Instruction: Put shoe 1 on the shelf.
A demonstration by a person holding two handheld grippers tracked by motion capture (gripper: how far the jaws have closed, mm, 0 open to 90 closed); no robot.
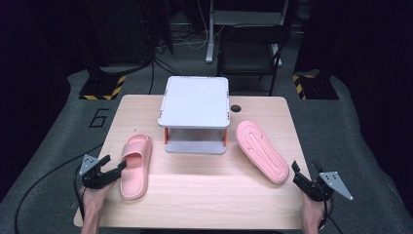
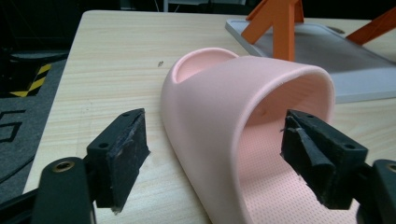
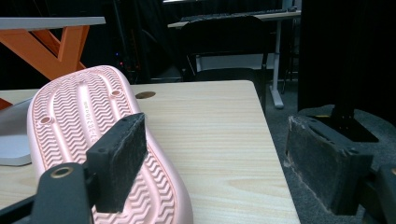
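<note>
Your left forearm enters from the lower left, its hand gripping the black two-jaw left gripper (image 1: 113, 168), jaws parted and angled up and to the right. Your right hand holds the matching black right gripper (image 1: 301, 173) at the lower right, jaws spread wide, pointing up-left.

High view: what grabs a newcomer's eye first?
Two pink slippers: the upright slipper lies left of the grey two-tier rack, the sole-up slipper lies right of it. The left gripper straddles the upright slipper's strap wall with open jaws; the right gripper waits open off the sole-up slipper's near end.
</note>
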